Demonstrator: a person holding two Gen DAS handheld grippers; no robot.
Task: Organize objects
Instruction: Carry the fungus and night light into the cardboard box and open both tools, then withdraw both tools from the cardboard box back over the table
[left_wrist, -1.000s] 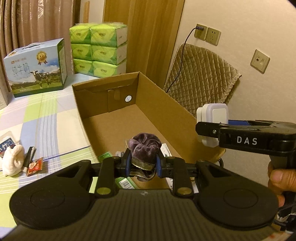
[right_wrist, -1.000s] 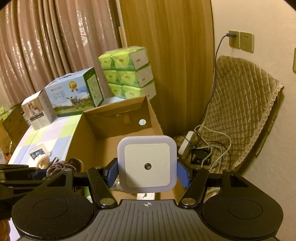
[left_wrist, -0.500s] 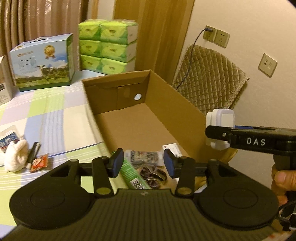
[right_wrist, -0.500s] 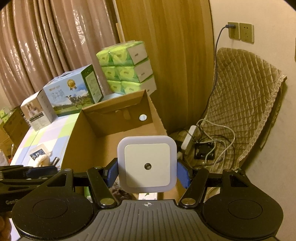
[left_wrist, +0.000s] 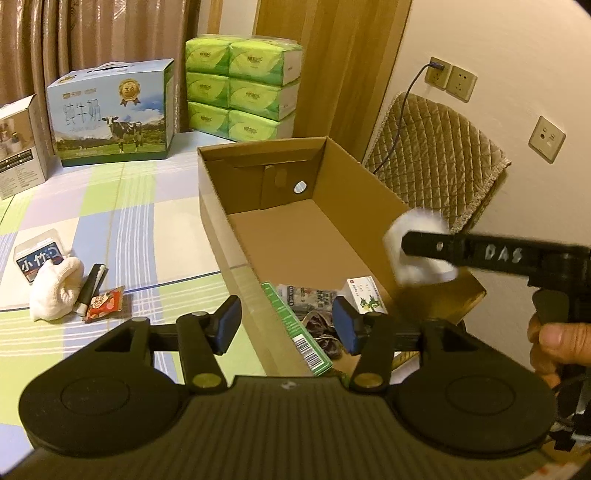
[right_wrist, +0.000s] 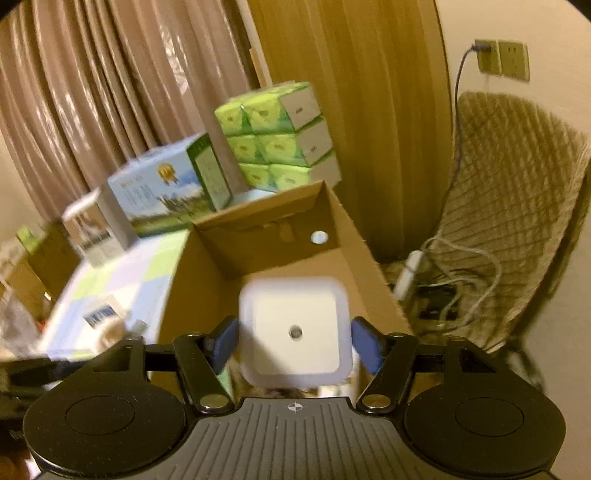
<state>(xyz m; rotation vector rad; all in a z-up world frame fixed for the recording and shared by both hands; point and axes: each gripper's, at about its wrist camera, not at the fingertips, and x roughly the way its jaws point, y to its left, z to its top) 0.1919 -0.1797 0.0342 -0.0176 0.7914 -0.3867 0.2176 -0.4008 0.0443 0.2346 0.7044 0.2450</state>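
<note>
Off to the left of the left gripper (left_wrist: 286, 323), well apart from its jaws, a small cluster still lies on the checked tablecloth (left_wrist: 122, 218): a clear packet with a blue label (left_wrist: 37, 258), a white sock (left_wrist: 55, 288) slumped against it, a dark marker (left_wrist: 90, 286) whose long axis runs roughly away from the camera, and a red snack sachet (left_wrist: 105, 304) touching the marker's near end. The left gripper's jaws stand apart and hold nothing; they hang above the near end of the cardboard box (left_wrist: 266, 236), and directly below and between them lie a green carton (left_wrist: 295, 332), a dark velvet pouch (left_wrist: 323, 328) and a small white carton (left_wrist: 365, 295), all on the box floor. To the right, the right gripper (right_wrist: 293, 343) is clamped on a square white night light (right_wrist: 293, 330), its flat face towards the camera, held over the right wall of the box, with the open floor ahead of and below the jaws. So the right hand (left_wrist: 554, 343) looks placed to lower and release into the box, while the empty left gripper is the nearer one to the leftover cluster, which lies to its left and forward. That reach probably suits a grasp across the marker's short axis.
</note>
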